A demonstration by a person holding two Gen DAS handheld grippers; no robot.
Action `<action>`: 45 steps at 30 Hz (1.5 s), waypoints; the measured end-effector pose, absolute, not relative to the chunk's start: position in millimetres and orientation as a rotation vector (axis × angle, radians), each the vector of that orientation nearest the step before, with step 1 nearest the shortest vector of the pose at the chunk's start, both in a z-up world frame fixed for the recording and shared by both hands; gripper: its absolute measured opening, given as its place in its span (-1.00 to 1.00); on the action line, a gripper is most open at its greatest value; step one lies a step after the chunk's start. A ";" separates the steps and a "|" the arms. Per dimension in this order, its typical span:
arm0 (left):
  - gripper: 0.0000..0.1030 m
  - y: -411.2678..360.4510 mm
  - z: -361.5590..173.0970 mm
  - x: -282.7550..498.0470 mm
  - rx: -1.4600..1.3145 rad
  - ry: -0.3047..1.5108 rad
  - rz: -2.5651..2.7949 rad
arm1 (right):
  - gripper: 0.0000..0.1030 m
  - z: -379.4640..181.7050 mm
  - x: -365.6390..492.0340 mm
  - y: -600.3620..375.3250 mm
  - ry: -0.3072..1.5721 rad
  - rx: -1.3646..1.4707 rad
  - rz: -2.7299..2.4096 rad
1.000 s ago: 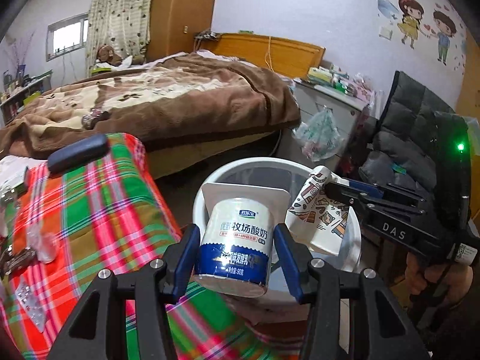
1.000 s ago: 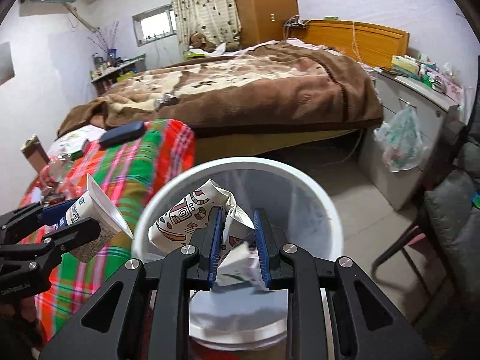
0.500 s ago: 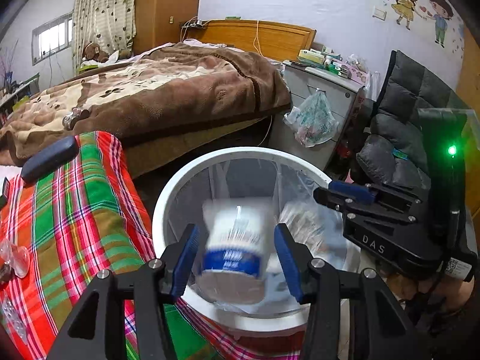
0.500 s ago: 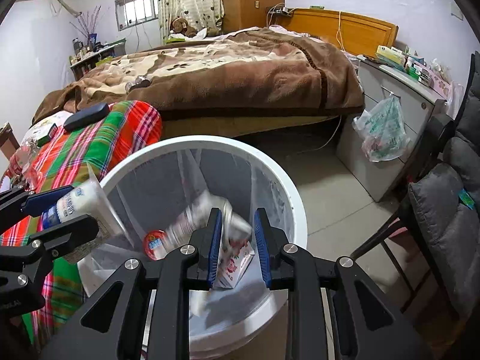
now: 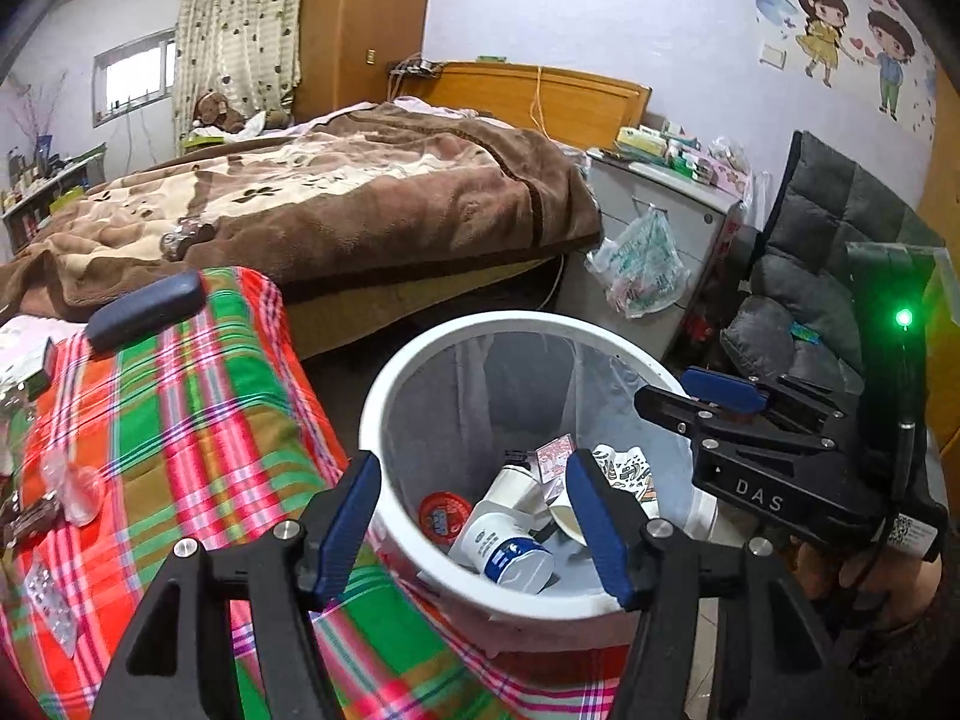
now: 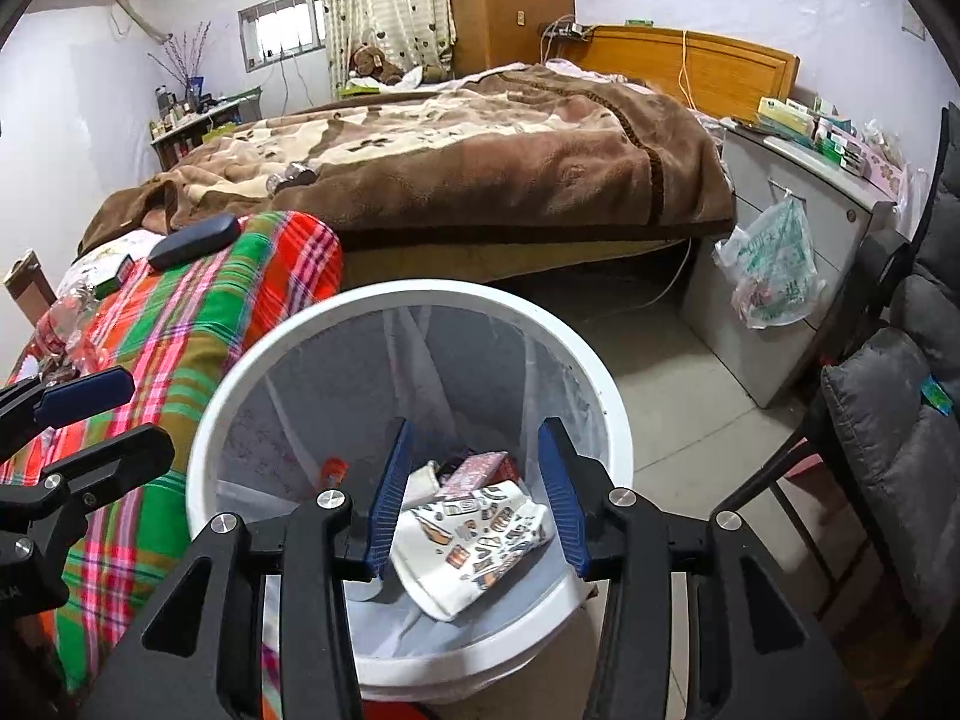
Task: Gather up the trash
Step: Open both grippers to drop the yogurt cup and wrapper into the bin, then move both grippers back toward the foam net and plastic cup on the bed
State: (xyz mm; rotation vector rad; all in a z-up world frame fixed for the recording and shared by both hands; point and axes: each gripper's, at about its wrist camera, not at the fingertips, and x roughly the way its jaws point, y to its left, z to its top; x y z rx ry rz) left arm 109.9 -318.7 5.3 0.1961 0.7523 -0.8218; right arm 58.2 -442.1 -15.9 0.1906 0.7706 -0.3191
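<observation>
A white bin (image 5: 384,396) (image 6: 600,360) with a clear liner stands beside the plaid-covered table. The yogurt cup (image 5: 504,546) lies on its side at the bin's bottom among other trash. The patterned paper cup (image 6: 474,540) (image 5: 624,462) lies there too. My left gripper (image 5: 474,522) hangs over the bin's near rim, jaws opening, nothing between them. My right gripper (image 6: 474,504) hovers over the bin as well, jaws opening and empty; it shows at the right of the left wrist view (image 5: 702,402).
The plaid cloth (image 5: 180,420) carries a dark case (image 5: 147,309), clear plastic scraps (image 5: 72,480) and small items at its left edge. Behind are a bed (image 5: 336,204), a grey cabinet with a hanging bag (image 5: 642,264) and a padded chair (image 5: 840,252).
Both grippers let go: the yogurt cup dropped from the left jaws and the paper cup from the right jaws into the bin. Both pairs of jaws stand wider than before.
</observation>
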 end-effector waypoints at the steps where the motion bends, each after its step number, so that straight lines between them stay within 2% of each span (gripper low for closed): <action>1: 0.24 -313.9 7.6 109.1 0.191 0.747 -0.814 | -0.13 -14.4 58.3 -440.0 0.765 0.189 -0.317; 18: 0.24 -214.8 26.0 103.7 0.135 0.700 -0.638 | -0.13 2.4 68.9 -380.1 0.718 0.154 -0.222; 45: 0.24 9.1 4.0 146.6 0.040 0.724 -0.249 | -0.13 1.2 134.5 -225.6 0.767 -0.032 0.098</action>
